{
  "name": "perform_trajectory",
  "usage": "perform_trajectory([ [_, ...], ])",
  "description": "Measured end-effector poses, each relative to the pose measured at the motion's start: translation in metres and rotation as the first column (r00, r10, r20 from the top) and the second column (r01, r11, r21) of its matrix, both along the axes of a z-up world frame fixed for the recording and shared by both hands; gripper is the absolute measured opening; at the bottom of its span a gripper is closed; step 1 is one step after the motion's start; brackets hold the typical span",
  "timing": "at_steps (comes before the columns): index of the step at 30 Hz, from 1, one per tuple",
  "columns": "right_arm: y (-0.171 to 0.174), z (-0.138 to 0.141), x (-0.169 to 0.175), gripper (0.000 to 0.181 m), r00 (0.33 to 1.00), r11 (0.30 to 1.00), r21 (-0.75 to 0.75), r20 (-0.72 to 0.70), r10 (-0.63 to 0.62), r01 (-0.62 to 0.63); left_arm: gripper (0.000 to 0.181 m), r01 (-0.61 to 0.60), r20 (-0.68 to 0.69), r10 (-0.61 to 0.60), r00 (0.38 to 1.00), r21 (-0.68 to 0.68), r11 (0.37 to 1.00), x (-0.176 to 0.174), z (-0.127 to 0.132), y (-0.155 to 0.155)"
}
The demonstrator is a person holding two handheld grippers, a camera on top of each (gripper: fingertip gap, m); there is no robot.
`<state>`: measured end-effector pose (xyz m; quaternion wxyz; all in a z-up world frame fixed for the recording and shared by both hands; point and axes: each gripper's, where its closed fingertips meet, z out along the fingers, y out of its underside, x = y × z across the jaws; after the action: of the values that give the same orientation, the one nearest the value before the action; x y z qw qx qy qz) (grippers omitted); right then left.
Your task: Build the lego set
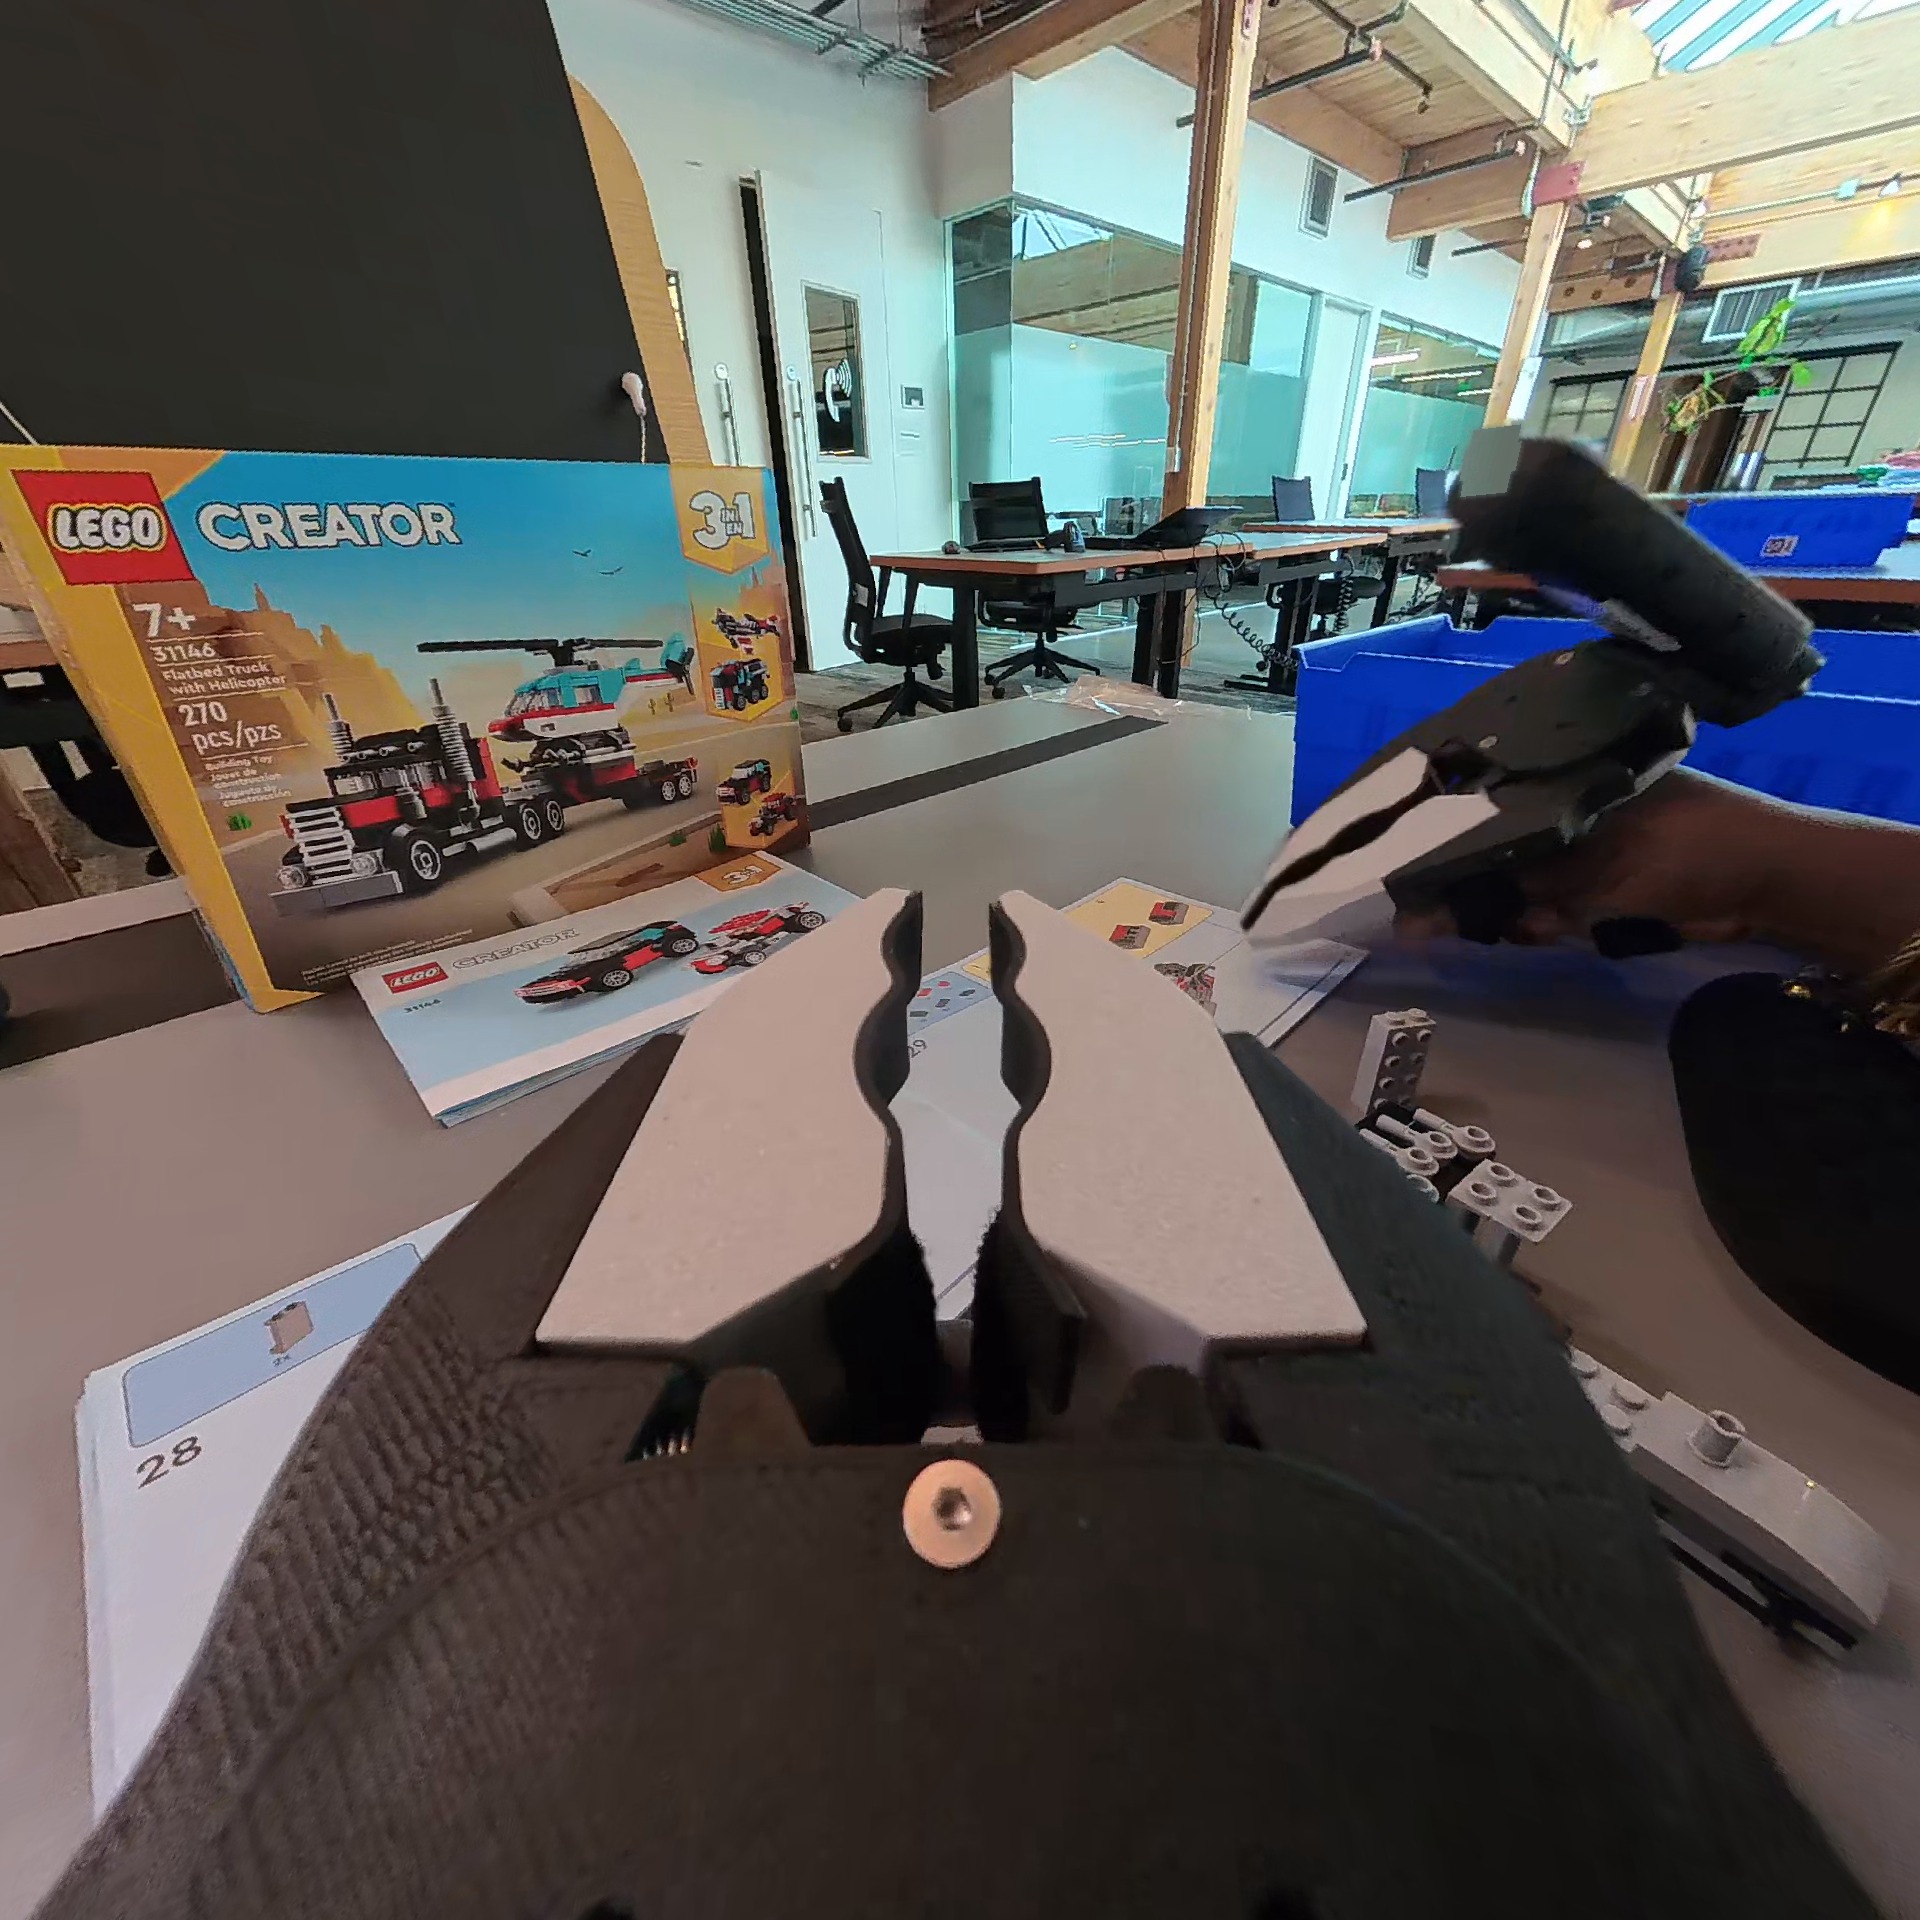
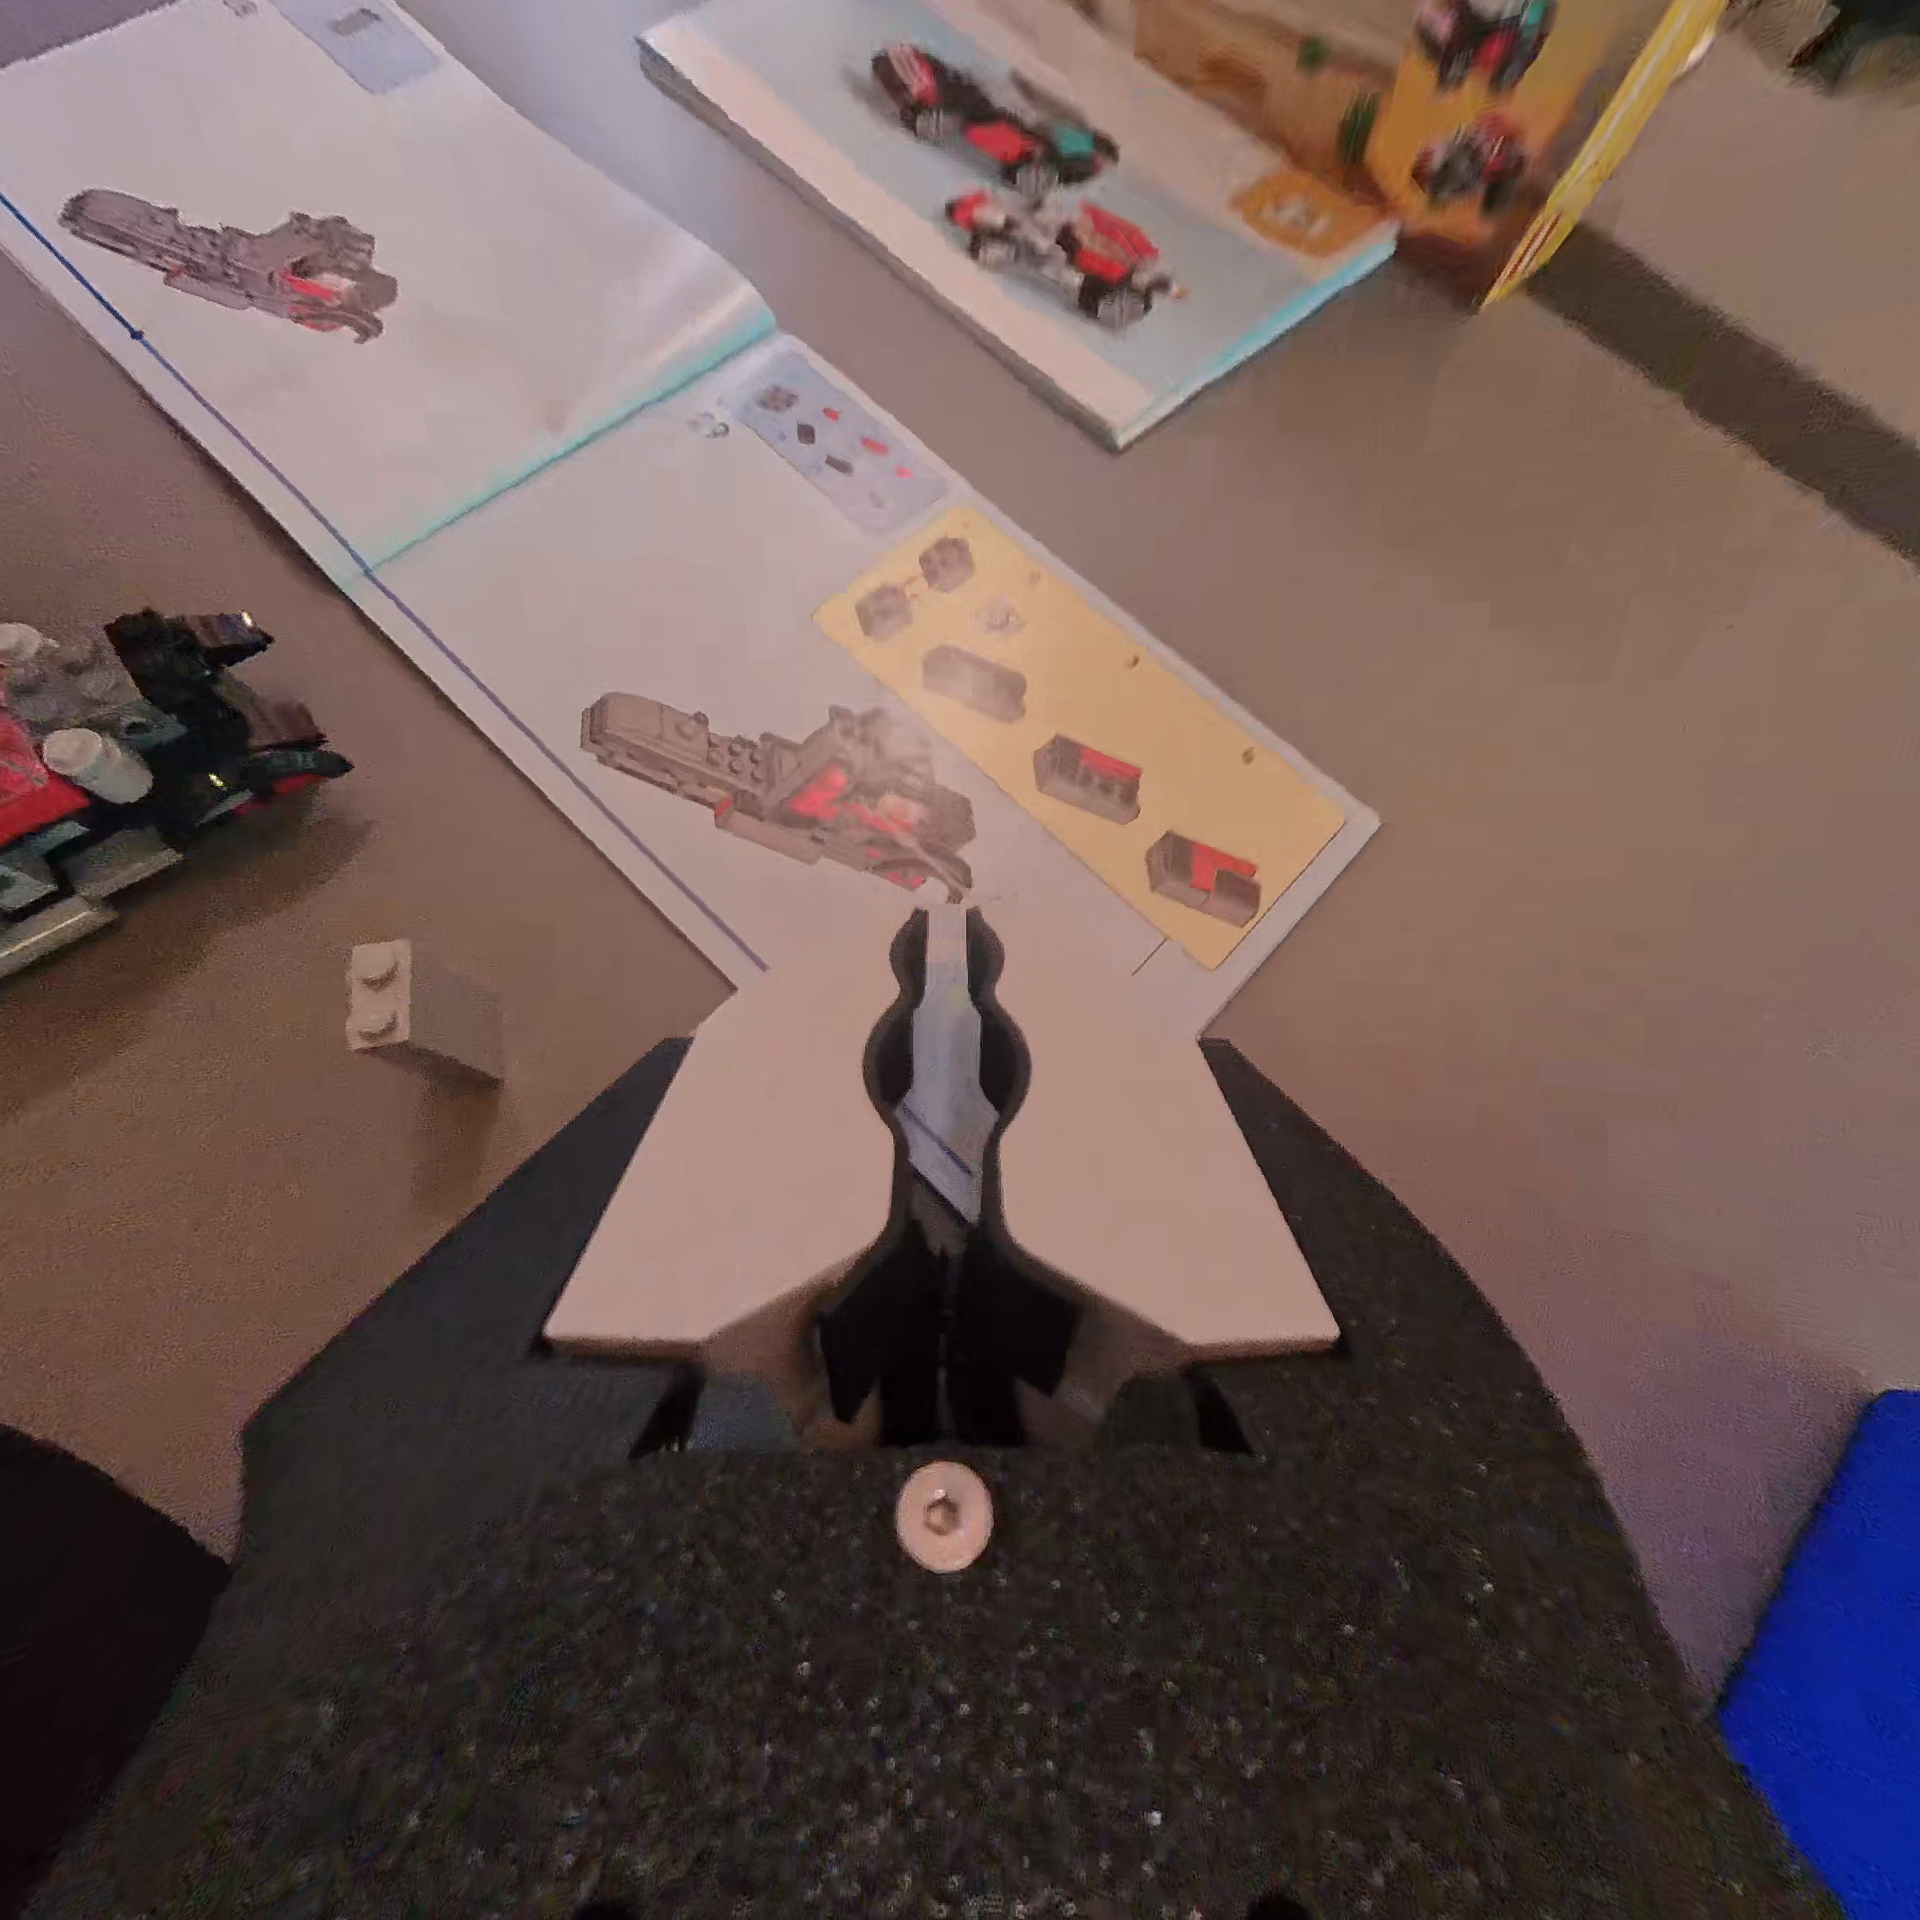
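The left gripper (image 1: 954, 914), black-bodied with pale grey contoured fingers, has its jaws slightly parted and nothing between them. To its right, the matching right gripper (image 1: 1262, 906), held in a person's hand (image 1: 1673, 873), tilts downward, jaws nearly closed and apparently empty.

The left gripper (image 1: 954, 914) hovers empty above the open instruction booklet (image 1: 260, 1382), its grey fingers (image 1: 769, 1122) a narrow gap apart. The set's box (image 1: 405, 707) stands upright behind a closed booklet (image 1: 582, 987). To the right, grey brick assemblies (image 1: 1455, 1153) sit on the table (image 1: 260, 1143) below the blurred right gripper (image 1: 1262, 909).
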<state>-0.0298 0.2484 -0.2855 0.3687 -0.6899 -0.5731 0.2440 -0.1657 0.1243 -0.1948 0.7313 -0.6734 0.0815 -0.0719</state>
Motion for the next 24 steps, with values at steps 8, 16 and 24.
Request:
perform_trajectory([
  [8,-0.018,0.050,-0.008,0.032,0.960,0.993,0.066,-0.256,0.114,-0.101,0.017,-0.009,-0.047,0.009,0.999,-0.003,1.000,0.002,-0.001,0.000],
  [16,-0.096,0.036,0.005,0.038,0.941,0.926,-0.186,-0.148,0.305,-0.329,0.020,-0.001,-0.090,-0.001,0.996,-0.023,1.000,0.006,-0.006,0.001],
  [24,-0.096,0.011,-0.005,0.011,0.959,0.904,-0.322,-0.071,0.274,-0.282,0.022,0.026,-0.158,-0.033,0.987,-0.044,0.999,0.016,-0.010,0.002],
])
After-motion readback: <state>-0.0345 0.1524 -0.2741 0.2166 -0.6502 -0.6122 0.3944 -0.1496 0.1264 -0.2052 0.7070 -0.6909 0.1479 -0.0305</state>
